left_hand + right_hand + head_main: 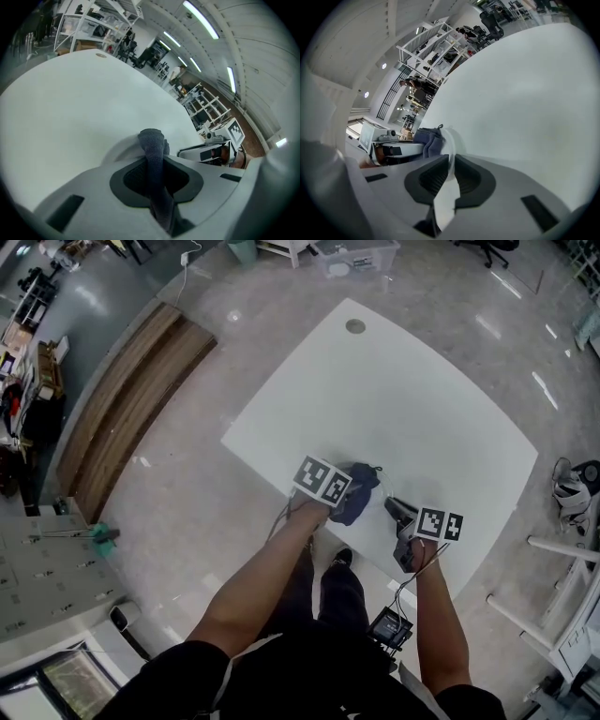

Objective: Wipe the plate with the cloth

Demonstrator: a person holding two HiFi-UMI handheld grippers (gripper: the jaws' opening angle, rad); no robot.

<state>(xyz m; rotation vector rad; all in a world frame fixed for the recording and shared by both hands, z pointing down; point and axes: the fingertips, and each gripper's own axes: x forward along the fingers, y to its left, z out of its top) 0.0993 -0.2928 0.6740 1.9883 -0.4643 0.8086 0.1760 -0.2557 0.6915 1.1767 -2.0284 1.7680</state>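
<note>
At the table edge, left claw pinches cloth; right claw clamps plate.

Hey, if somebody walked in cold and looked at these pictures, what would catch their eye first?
The dark blue cloth stands out most, pinched in the left tongs over the near edge of the white table. Right beside it, the right tongs grip a white plate by its rim, held edge-on, and the cloth appears pressed against it.
</note>
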